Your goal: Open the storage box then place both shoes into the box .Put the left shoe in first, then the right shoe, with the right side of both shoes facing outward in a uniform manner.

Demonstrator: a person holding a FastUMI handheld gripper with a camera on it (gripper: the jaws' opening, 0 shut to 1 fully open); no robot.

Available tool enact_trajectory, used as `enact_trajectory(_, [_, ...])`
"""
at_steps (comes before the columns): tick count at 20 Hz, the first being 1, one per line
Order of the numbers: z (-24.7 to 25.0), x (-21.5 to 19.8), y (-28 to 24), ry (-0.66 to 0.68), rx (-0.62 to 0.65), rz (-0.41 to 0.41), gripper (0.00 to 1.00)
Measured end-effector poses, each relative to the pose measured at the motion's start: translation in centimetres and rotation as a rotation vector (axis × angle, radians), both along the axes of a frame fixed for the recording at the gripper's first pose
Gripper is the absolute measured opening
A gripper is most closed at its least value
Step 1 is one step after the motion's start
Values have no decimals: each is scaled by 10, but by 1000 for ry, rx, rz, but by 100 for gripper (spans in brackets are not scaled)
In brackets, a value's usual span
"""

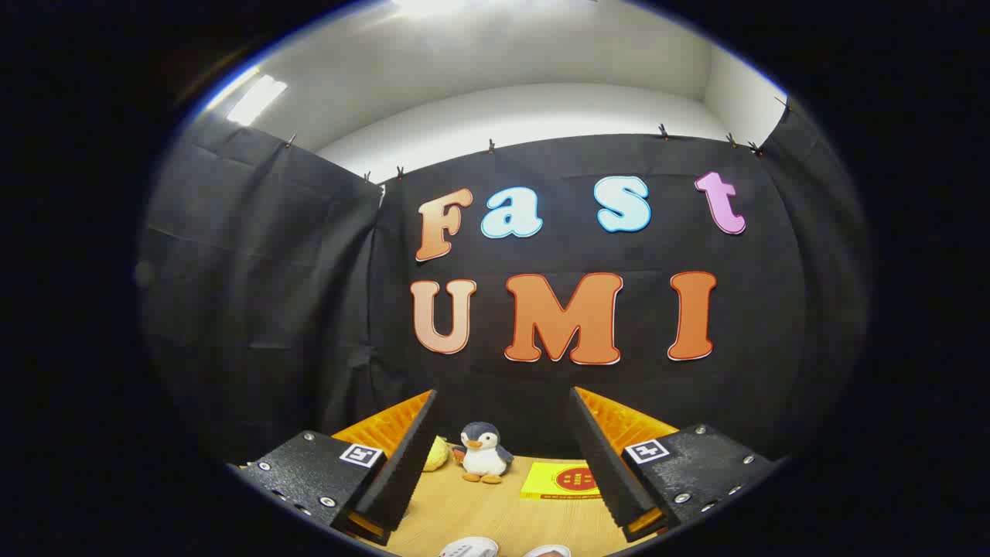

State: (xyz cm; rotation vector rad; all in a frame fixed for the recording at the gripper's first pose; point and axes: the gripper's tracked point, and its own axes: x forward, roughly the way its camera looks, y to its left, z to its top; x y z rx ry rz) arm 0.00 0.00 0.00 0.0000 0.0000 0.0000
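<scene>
The gripper (501, 456) hangs above the light wooden table (495, 514), its black ridged jaws spread wide with nothing between them. Beyond them stand a small plush penguin (483, 452) and, to its right, a flat yellow book (563, 481). At the near edge, the tops of two pale shoes (469, 548) barely show.

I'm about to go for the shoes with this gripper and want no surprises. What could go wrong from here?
The gripper is open and tilted up toward the wall, so the shoes barely peek in below its fingers; a blind descent could miss them. The penguin toy and yellow book just beyond could get bumped.
</scene>
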Motion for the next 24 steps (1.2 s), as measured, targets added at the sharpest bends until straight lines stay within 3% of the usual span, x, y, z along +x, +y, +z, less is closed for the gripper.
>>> enact_trajectory(19, [-26, 3, 8, 67, -37, 20, 98])
enact_trajectory(24, [-54, 15, 11, 157, 35, 48, 98])
